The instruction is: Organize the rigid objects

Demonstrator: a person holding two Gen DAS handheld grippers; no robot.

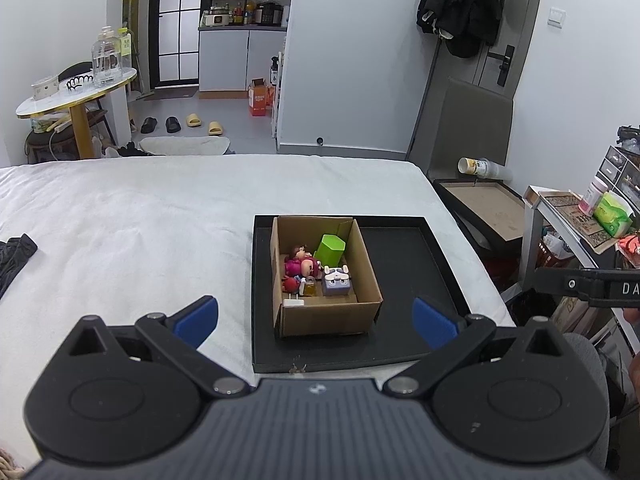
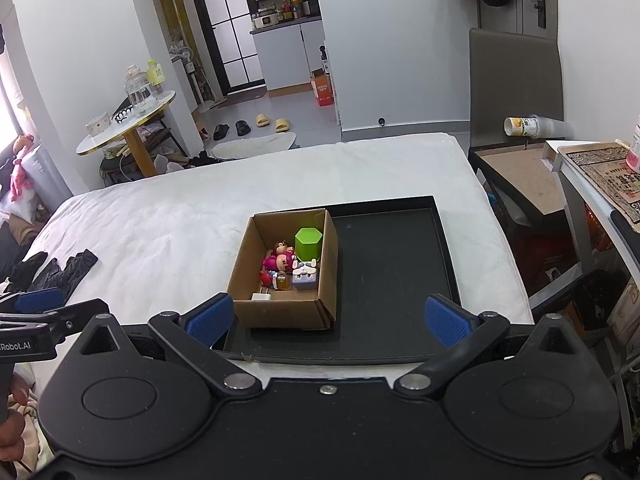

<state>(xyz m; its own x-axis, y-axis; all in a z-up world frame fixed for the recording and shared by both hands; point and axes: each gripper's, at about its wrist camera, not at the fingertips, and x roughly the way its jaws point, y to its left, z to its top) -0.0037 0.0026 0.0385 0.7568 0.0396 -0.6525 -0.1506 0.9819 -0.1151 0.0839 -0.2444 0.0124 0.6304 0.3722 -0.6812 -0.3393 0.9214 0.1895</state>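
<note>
An open cardboard box (image 1: 362, 256) (image 2: 326, 248) stands in the left half of a black tray (image 1: 404, 264) (image 2: 384, 264) on the white bed. Inside lie a green hexagonal block (image 1: 331, 249) (image 2: 308, 243), a pink doll (image 1: 301, 265) (image 2: 280, 260), a purple cube with a face (image 1: 337, 281) (image 2: 305, 275), a small amber bottle (image 1: 308, 286) (image 2: 282, 281), a red toy (image 1: 291, 283) (image 2: 265, 278) and a white plug (image 1: 294, 302) (image 2: 261, 296). My left gripper (image 1: 316, 322) is open, held above the tray's near edge. My right gripper (image 2: 330, 320) is open too, nothing between its fingers.
Dark clothing (image 1: 16, 256) (image 2: 60, 270) lies on the bed's left side. A dark side table (image 1: 486, 206) (image 2: 516, 172) with a tipped cup (image 1: 478, 168) (image 2: 528, 126) stands right of the bed, beside a cluttered shelf (image 1: 580, 216). A round table (image 1: 76, 94) stands at far left.
</note>
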